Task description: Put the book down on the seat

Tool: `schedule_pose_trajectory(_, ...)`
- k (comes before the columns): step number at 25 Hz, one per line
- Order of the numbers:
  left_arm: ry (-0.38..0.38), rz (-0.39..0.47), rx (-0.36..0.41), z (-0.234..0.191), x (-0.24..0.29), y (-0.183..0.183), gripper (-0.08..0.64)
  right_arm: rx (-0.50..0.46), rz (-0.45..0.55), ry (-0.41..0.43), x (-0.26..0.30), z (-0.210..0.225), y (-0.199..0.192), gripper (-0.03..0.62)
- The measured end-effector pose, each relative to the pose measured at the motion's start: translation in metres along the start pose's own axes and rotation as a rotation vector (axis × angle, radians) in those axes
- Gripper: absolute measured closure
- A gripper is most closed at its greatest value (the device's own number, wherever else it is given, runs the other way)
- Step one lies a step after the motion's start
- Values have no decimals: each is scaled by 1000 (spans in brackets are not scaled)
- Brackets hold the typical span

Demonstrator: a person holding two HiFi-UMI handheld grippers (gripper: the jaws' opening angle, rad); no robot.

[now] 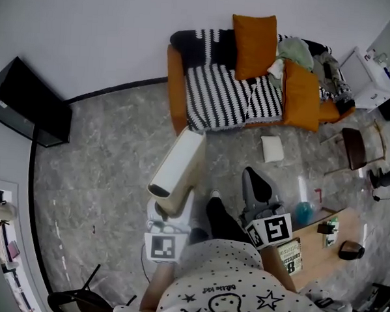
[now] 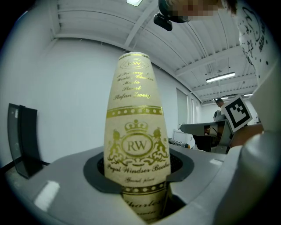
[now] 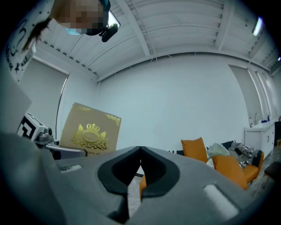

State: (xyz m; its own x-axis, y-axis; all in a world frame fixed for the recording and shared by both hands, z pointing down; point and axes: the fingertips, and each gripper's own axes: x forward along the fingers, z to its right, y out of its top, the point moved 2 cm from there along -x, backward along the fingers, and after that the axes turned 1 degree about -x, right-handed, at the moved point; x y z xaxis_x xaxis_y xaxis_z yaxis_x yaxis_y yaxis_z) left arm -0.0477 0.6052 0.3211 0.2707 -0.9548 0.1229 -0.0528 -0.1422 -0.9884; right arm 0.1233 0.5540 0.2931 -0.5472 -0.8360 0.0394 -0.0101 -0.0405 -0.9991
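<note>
Clutter fills the right end of the orange sofa [image 1: 179, 86]: two orange cushions [image 1: 301, 94] and a heap of clothes [image 1: 298, 53], while a black-and-white striped throw [image 1: 221, 95] covers the seat to the left. A white cushion [image 1: 271, 149] lies on the grey marble floor [image 1: 103, 160] between the person and the sofa, with a dark chair [image 1: 355, 147] off to the right and a black cabinet [image 1: 29, 101] against the left wall. The left gripper [image 1: 169, 209] has its jaws partly apart and clamped on the lower spine of the cream book [image 1: 178, 169], which stands upright in the air, well short of the seat. The right gripper [image 3: 140, 162] is closed with its tips meeting and nothing between them. Only the left gripper view shows the spine close up, with a gold RW crest and script. Only the right gripper view shows the book's front cover with its gold crown emblem. Only the head view takes in the wooden tabletop [image 1: 310, 253] at lower right, carrying another book [image 1: 290, 256].
</note>
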Motion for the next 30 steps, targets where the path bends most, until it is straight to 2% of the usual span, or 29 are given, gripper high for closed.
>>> schedule_pose_trajectory(12,74,66,8,10,98,18,327,-1,20,69,70,84,10,592)
schedule_pose_trajectory(17,92,46,-1,11,122,20,327,-1,21,78,87,105,8,592)
schedule_pose_trajectory(22,82,33,-10,8,142,21,327,3,19,71,99,118,8,592)
schedule_pose_trajectory(30,7,85,36,1,202,40,327,-15,31,3,133,145,11,592)
